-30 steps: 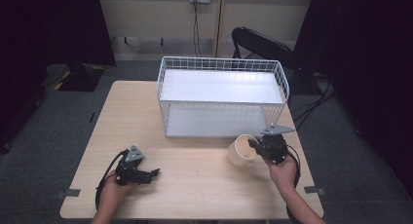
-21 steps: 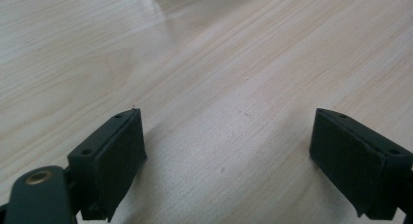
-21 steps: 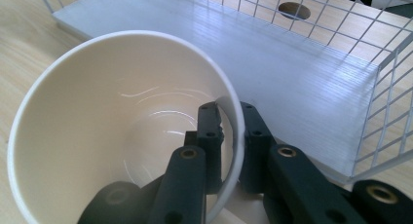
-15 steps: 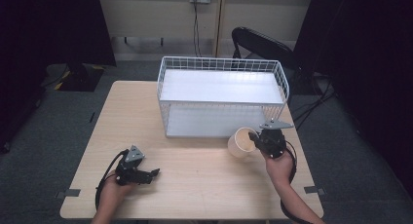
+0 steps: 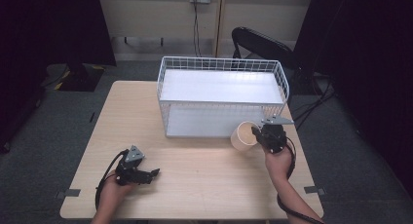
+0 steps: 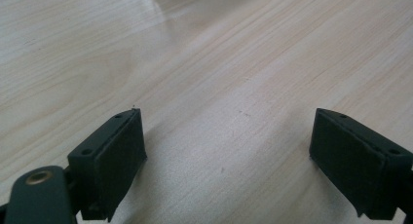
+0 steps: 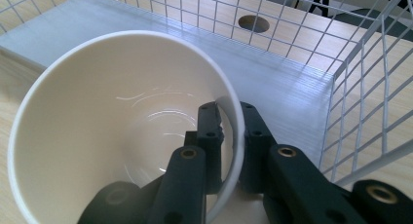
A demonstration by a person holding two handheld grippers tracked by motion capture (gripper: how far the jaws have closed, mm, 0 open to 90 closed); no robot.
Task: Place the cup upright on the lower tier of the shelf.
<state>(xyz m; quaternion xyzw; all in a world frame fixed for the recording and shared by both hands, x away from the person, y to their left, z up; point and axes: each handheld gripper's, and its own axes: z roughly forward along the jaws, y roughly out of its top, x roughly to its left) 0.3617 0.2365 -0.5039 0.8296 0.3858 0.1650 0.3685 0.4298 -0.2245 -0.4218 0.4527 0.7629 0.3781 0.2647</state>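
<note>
The table [image 5: 195,185] is pale wood, and most of its far half is taken by a white wire basket [image 5: 221,95] with a flat white floor. Its near side wall faces the person.

Just in front of that wall, near the basket's right corner, is a cream cup [image 5: 243,135]. It is tipped on its side, with the mouth toward the left of the table and slightly up, so its long axis runs roughly along the basket's front rather than into it. The right tongs [image 5: 258,135] are clamped on its rim, one jaw inside the cup and one outside, as the right gripper view [image 7: 229,136] shows plainly; the wire wall and white floor lie directly beyond.

From the tongs, the basket lies ahead and higher, so the coming move probably calls for lifting the cup over the top wire.

The left tongs [image 5: 148,174] rest low over bare table well away from the cup, jaws wide apart with nothing between them [image 6: 229,156]. The right hand is by far the nearer.
</note>
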